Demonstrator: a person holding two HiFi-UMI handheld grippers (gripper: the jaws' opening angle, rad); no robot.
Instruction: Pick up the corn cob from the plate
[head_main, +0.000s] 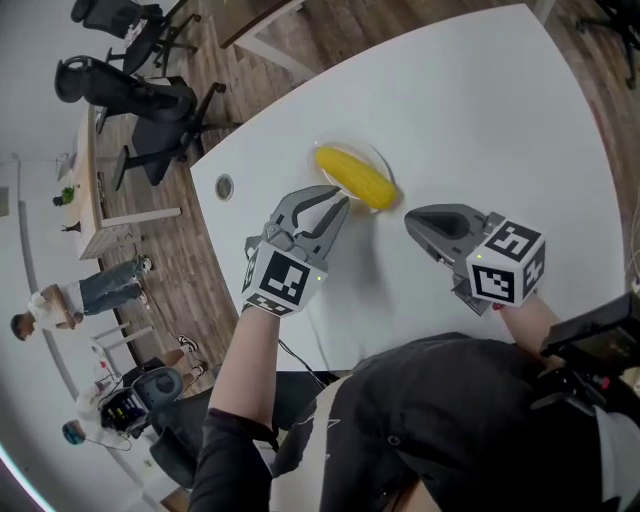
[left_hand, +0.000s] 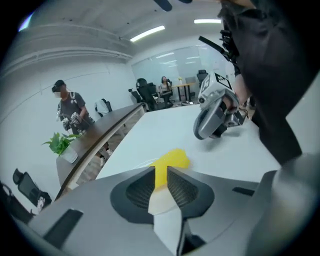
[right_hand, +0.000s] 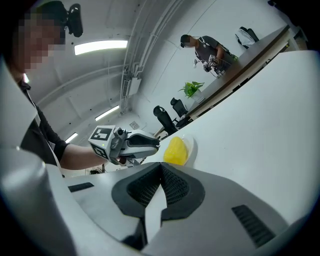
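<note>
A yellow corn cob (head_main: 355, 177) lies across a small clear plate (head_main: 376, 153) in the middle of the white table. My left gripper (head_main: 338, 203) sits just near of the cob's left end. Its jaws stand a narrow slit apart with nothing between the pads, and the corn cob (left_hand: 173, 160) shows just beyond the tips in the left gripper view. My right gripper (head_main: 411, 219) hovers to the right of the plate, jaws shut and empty. In the right gripper view the corn cob (right_hand: 175, 150) lies ahead, with the left gripper (right_hand: 156, 145) beside it.
The white table (head_main: 480, 120) has a round cable hole (head_main: 224, 186) near its left edge. Office chairs (head_main: 140, 100) stand on the wooden floor beyond that edge, and people stand further left. A potted plant (left_hand: 61, 144) sits on a side counter.
</note>
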